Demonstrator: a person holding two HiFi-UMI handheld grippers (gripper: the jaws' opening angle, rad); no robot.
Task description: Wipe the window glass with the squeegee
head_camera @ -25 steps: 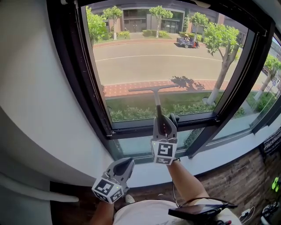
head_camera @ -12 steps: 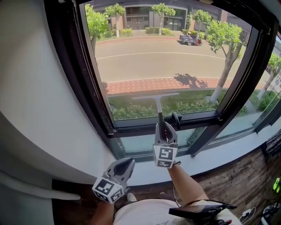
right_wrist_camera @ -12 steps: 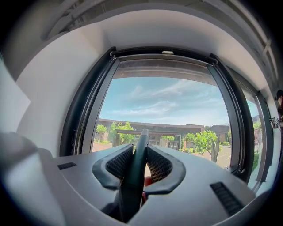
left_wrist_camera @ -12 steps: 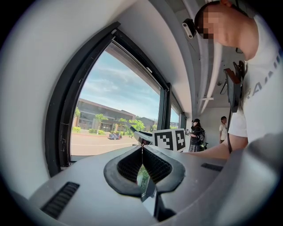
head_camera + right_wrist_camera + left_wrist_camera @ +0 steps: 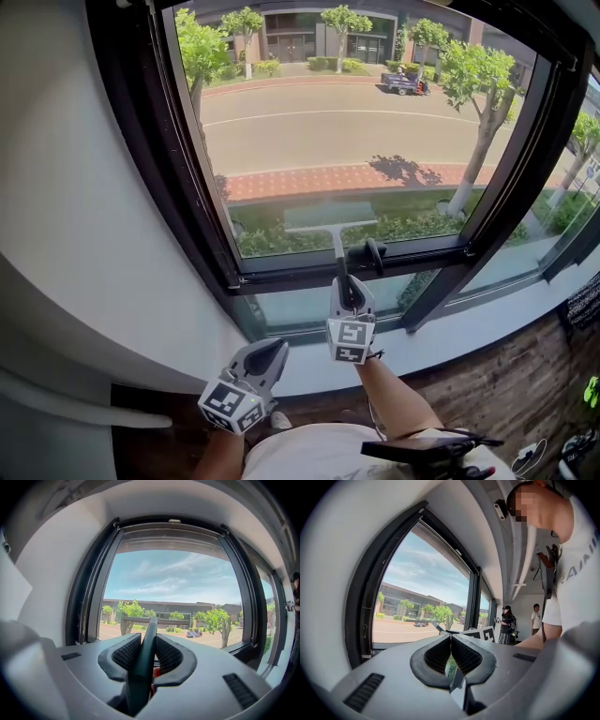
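Currently right gripper [image 5: 346, 286] jaws clamped on squeegee [image 5: 334, 234] handle; blade flat against window glass [image 5: 356, 131], low on pane, handle angled down so rubber presses evenly. Left gripper [image 5: 265, 354] jaws pressed together, nothing between, parked low, clear of stroke

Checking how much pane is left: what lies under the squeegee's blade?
A narrow strip of glass, then the black lower frame with its window handle. The shaft of the squeegee and the right gripper cover part of that frame.
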